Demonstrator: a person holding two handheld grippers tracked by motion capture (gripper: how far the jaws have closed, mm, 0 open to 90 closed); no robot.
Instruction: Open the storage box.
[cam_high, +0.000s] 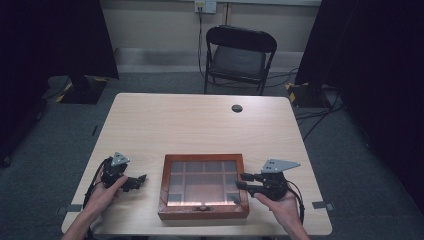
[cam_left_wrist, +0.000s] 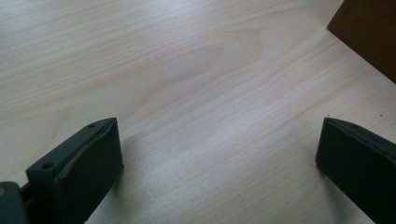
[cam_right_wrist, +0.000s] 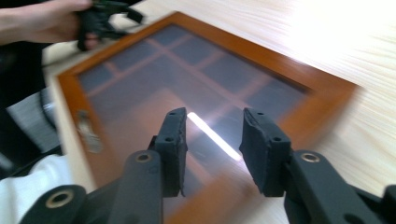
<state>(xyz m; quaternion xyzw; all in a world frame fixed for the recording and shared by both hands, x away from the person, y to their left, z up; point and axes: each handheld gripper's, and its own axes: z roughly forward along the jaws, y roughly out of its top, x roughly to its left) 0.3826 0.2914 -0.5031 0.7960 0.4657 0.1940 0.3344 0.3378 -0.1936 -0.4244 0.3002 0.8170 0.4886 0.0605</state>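
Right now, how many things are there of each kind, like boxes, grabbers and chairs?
Wooden box with a glass lid: 1
Grippers: 2, the left gripper and the right gripper
Table: 1
Black folding chair: 1
Total: 5

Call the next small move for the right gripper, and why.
Probably ease the right gripper down toward the metal latch on the near edge of the wooden box. The glass lid looks shut, the gripper hangs open above it holding nothing, and the left gripper waits open beside the box.
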